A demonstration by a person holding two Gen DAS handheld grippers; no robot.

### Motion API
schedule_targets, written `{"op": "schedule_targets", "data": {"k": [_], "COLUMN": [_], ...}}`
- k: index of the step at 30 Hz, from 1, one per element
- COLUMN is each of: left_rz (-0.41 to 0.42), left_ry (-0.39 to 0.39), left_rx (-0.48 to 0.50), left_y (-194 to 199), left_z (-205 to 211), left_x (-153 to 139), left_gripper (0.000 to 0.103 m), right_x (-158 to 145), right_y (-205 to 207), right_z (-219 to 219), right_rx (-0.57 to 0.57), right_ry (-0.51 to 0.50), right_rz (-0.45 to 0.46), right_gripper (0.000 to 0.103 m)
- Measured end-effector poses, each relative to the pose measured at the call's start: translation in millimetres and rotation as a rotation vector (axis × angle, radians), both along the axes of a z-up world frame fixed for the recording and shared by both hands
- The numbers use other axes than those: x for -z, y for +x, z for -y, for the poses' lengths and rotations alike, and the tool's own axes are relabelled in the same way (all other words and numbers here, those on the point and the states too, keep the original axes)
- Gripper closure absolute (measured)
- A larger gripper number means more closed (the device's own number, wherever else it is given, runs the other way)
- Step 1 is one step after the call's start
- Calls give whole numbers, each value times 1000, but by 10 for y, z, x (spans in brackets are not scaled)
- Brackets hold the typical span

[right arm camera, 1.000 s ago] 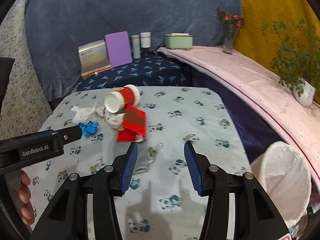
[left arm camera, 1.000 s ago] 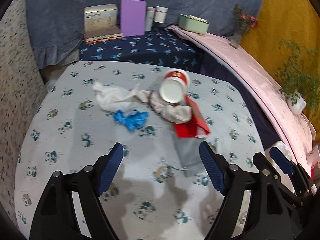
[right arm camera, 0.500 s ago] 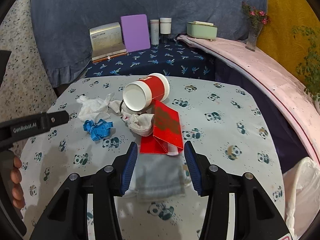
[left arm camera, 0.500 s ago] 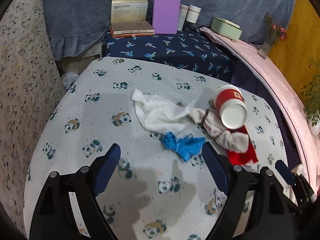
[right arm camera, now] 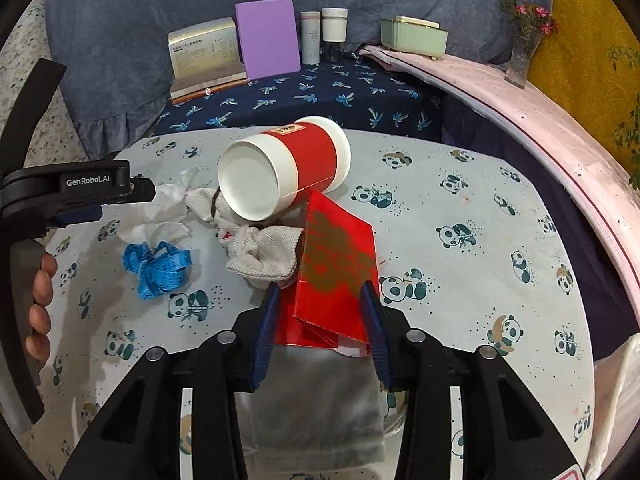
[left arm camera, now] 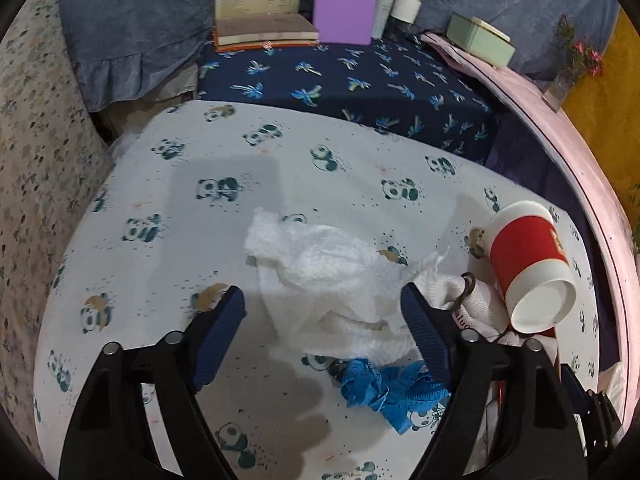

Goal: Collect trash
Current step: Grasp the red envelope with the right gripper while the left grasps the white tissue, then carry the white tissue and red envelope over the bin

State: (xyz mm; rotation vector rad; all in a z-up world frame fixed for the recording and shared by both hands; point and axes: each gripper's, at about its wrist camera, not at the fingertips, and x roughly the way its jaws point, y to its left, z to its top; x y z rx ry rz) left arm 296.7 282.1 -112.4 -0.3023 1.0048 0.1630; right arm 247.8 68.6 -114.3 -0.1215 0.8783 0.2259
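Trash lies on the panda-print table [left arm camera: 168, 200]. A crumpled white tissue [left arm camera: 332, 280] sits between the fingers of my open left gripper [left arm camera: 323, 304]. A blue tape tangle [left arm camera: 388, 388] lies just below it. A red and white paper cup [left arm camera: 528, 264] lies on its side at right, over a grey-white rag [left arm camera: 472, 304]. In the right wrist view, my open right gripper [right arm camera: 322, 312] straddles a red envelope [right arm camera: 336, 272], above a grey cloth [right arm camera: 320, 400]. The cup [right arm camera: 288, 168], rag [right arm camera: 260, 252], tape [right arm camera: 160, 268] and tissue [right arm camera: 164, 208] lie beyond.
A navy palm-print surface [right arm camera: 320, 96] behind holds a boxed book [right arm camera: 204, 56], a purple box [right arm camera: 268, 40], two bottles [right arm camera: 324, 34] and a green tin [right arm camera: 412, 36]. A pink ledge [right arm camera: 520, 112] with a vase curves right. A white bin bag [right arm camera: 616, 400] sits at lower right.
Both grippers have moved forward toward the pile. The left now brackets the tissue; the right now brackets the red envelope. Both stay open.
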Motion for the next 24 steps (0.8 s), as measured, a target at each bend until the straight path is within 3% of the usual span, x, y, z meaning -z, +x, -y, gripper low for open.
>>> {"op": "schedule_targets", "data": {"k": [5, 8, 13, 24], "left_rz": [-51, -45, -38, 24], "left_ry": [-3, 8, -6, -31], "left_rx": [47, 61, 73, 117], "left_y": [21, -50, -236, -798], "left_z": [101, 146, 238, 602], "left_x": [169, 172, 100, -263], "left_gripper": [73, 88, 94, 95], "right_x": [49, 40, -59, -415], "right_y": [28, -14, -159, -677], "right_z": [51, 89, 156, 371], "right_rx": [11, 12, 17, 28], "right_ry": [8, 16, 31, 57], "right_rz": [-10, -12, 5, 73], "right_gripper": [82, 93, 98, 100]}}
